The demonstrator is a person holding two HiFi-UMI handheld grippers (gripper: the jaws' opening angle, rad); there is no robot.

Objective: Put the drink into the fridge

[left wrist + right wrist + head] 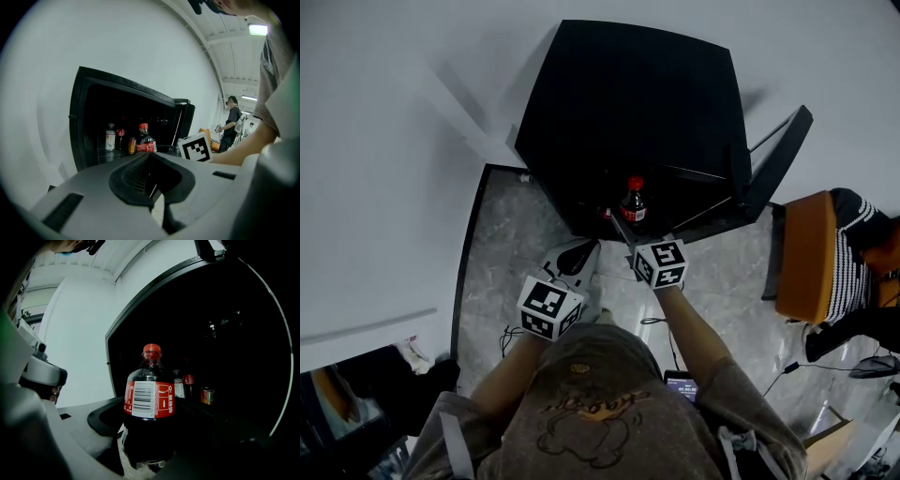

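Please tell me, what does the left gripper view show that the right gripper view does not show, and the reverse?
Only the left gripper view: the left gripper with nothing between its jaws, the marker cube of the other gripper, and a person standing far behind. Only the right gripper view: the right gripper closed around the cola bottle, and the barcode on its red label. Both: that red-capped bottle at the open black fridge, with a white-labelled bottle and a can inside.

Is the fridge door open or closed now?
Open: the door stands swung aside, and the fridge interior shows bottles inside.
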